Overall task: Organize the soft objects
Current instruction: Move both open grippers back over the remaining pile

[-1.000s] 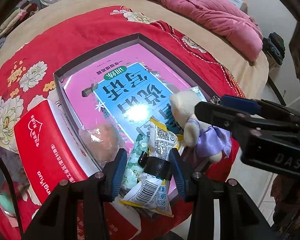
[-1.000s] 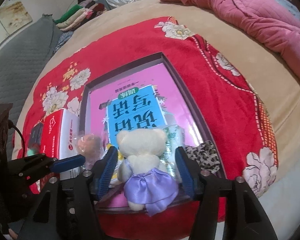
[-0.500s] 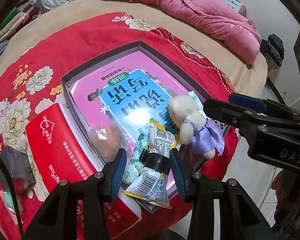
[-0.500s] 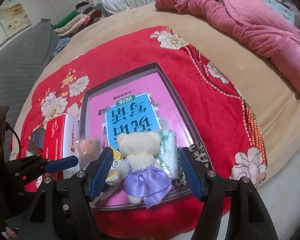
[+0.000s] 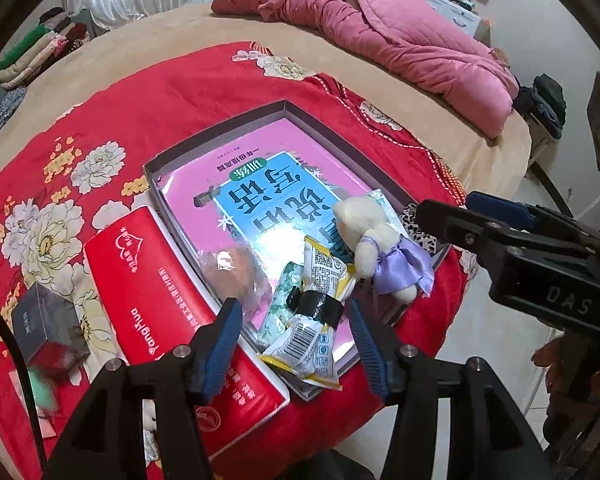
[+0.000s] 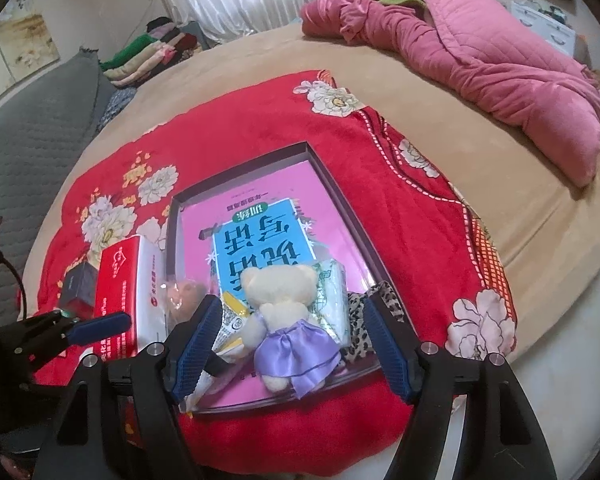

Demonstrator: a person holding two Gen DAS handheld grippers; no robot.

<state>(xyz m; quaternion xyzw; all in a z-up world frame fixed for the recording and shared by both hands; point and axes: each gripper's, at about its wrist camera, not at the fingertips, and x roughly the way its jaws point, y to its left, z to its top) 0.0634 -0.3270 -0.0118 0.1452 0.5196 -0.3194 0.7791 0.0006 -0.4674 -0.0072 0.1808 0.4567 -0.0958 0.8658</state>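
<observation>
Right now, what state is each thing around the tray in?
Left gripper: open, jaws just widened, clear of the snack packet.
Right gripper: open, clear of the bear.
Snack packet: lying in the tray, overhanging its near edge.
Teddy bear: lying face down in the tray.
Tray: lidless.

Left gripper [image 5: 296, 340] points steeply down, blue pads apart, jaws just been opening; nothing pressed between them (a snack pack sits below the gap, untouched). Right gripper [image 6: 290, 344] also tilts down, jaws wide and just been opening, pads clear of the plush toy below. In the left wrist view the right gripper [image 5: 476, 210] shows side-on at the right.
</observation>
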